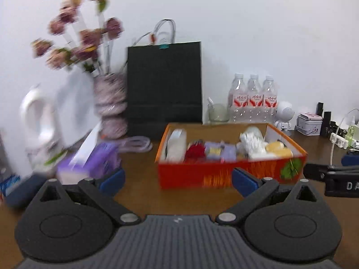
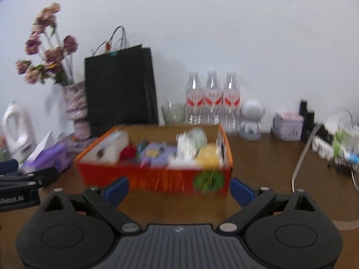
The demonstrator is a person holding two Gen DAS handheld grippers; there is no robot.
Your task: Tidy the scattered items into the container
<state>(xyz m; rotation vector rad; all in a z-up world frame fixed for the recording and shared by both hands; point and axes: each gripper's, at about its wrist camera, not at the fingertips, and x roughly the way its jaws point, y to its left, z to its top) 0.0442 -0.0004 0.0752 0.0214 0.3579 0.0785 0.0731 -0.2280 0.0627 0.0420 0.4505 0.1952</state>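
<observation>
With both sets of jaws spread wide and empty, left gripper (image 1: 178, 180) and right gripper (image 2: 179, 188) facing the filled orange box (image 1: 226, 173) on the counter (image 1: 139, 192). Risk: nudging the box or toppling the vase (image 1: 110, 106) beside it.

Bright, even light; motion blur throughout, fisheye-curved edges.
</observation>
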